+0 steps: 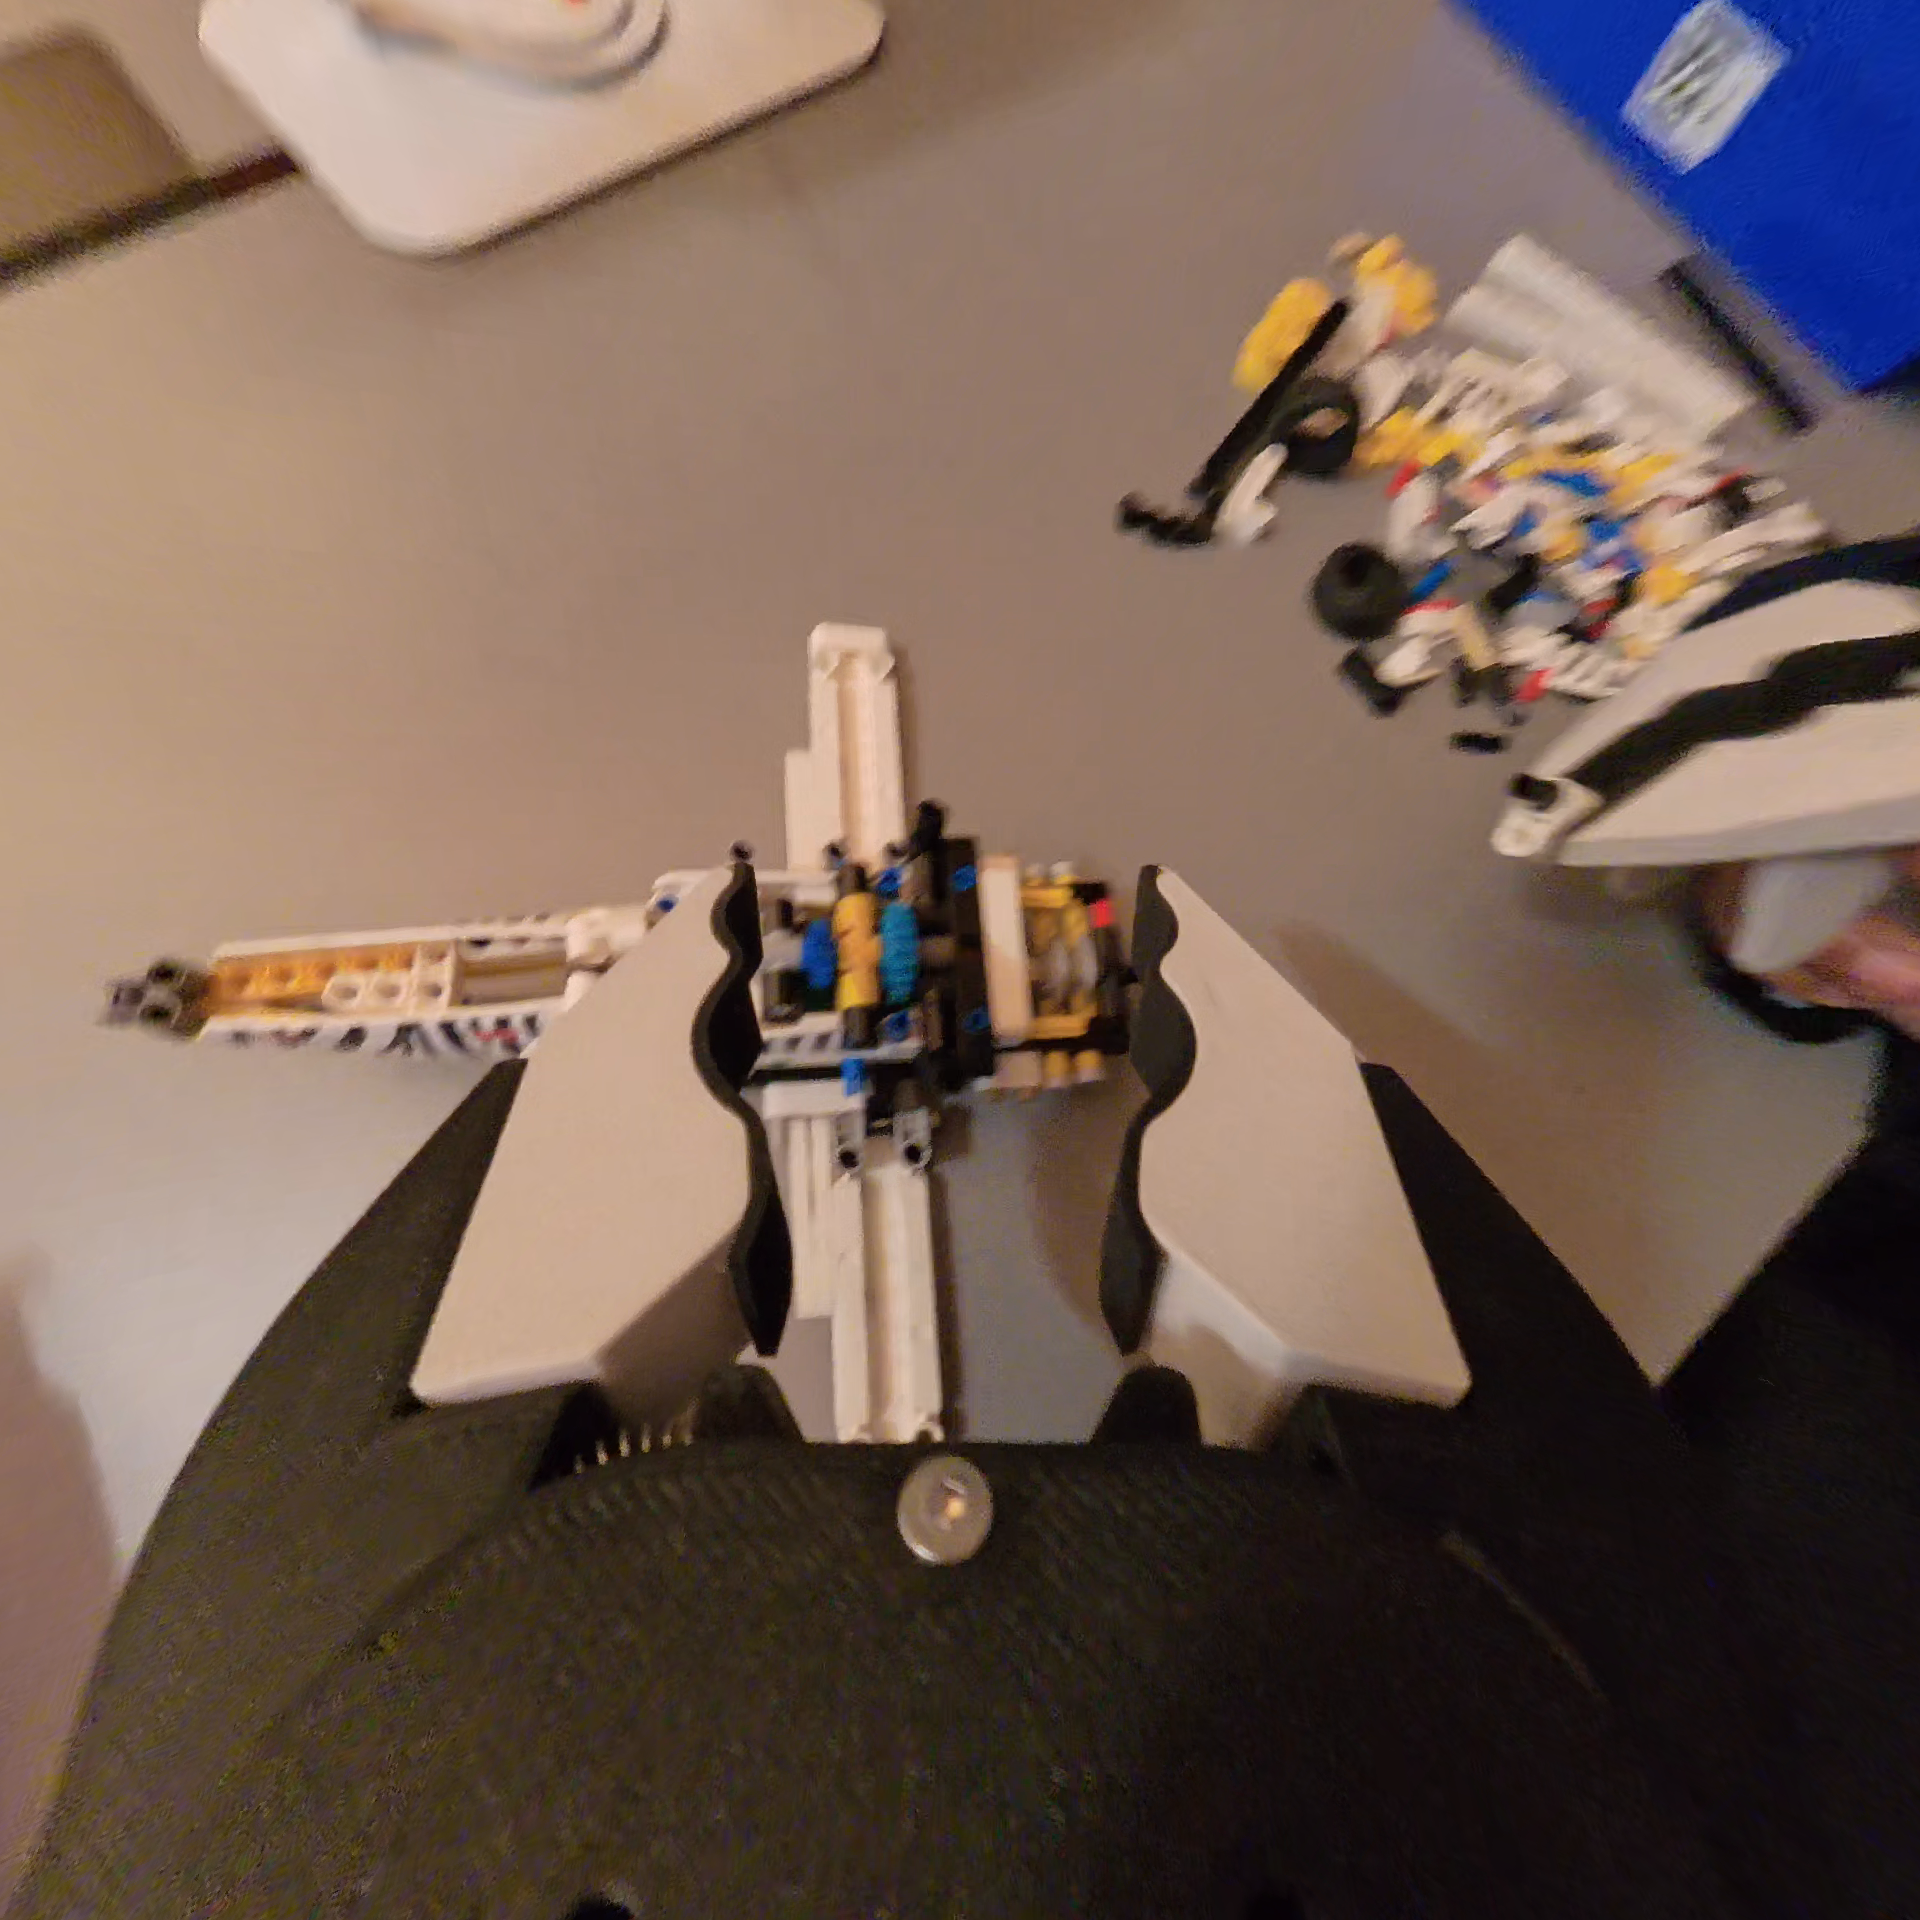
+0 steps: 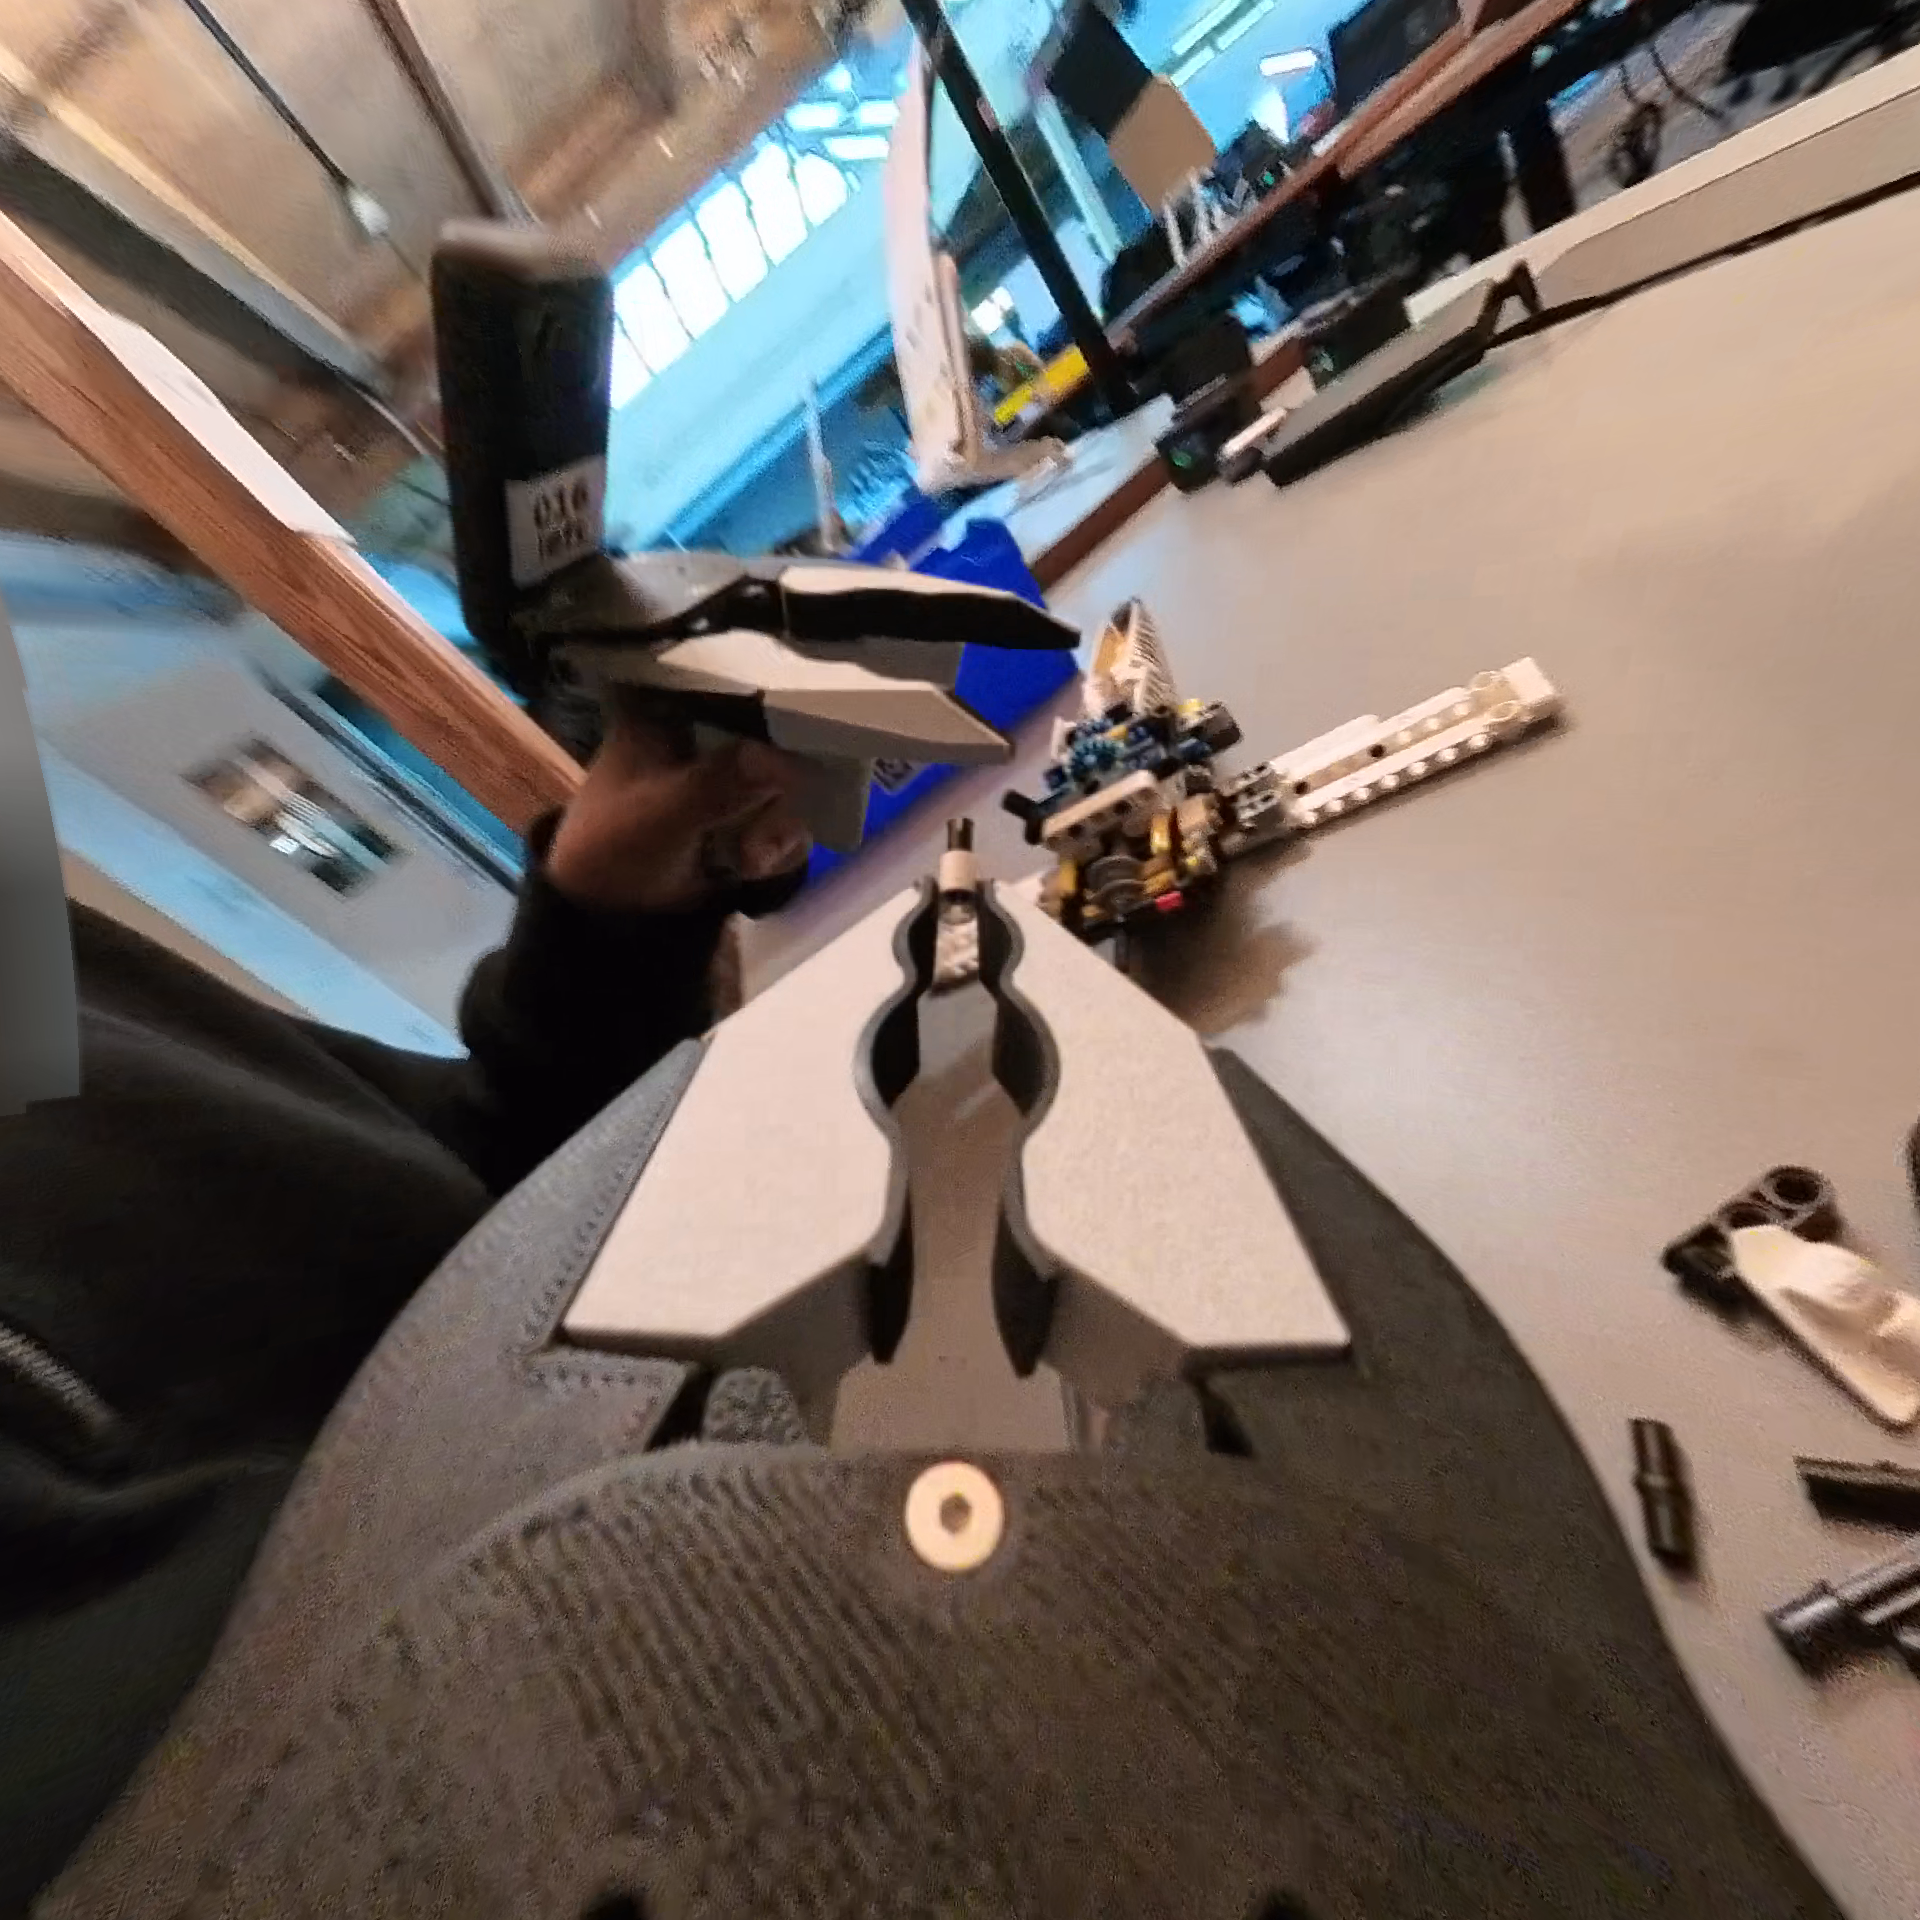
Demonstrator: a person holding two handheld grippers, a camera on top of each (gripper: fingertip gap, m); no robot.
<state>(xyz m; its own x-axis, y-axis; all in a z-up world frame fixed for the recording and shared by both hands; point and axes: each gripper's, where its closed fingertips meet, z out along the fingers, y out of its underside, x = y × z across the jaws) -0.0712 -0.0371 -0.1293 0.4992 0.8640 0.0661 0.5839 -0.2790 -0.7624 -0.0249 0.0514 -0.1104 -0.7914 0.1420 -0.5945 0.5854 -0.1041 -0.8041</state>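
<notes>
Left hand-held gripper [image 1: 940, 966] wide above brick model [image 1: 894, 966] — right hand-held gripper [image 2: 958, 914] pinching small white piece [image 2: 957, 883].

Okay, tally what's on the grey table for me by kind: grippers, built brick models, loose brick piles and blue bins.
Grippers: 2, left gripper and right gripper
Built brick models: 1, the brick model
Loose brick piles: 1, the brick pile
Blue bins: 1, the blue bin
Total: 5
</notes>
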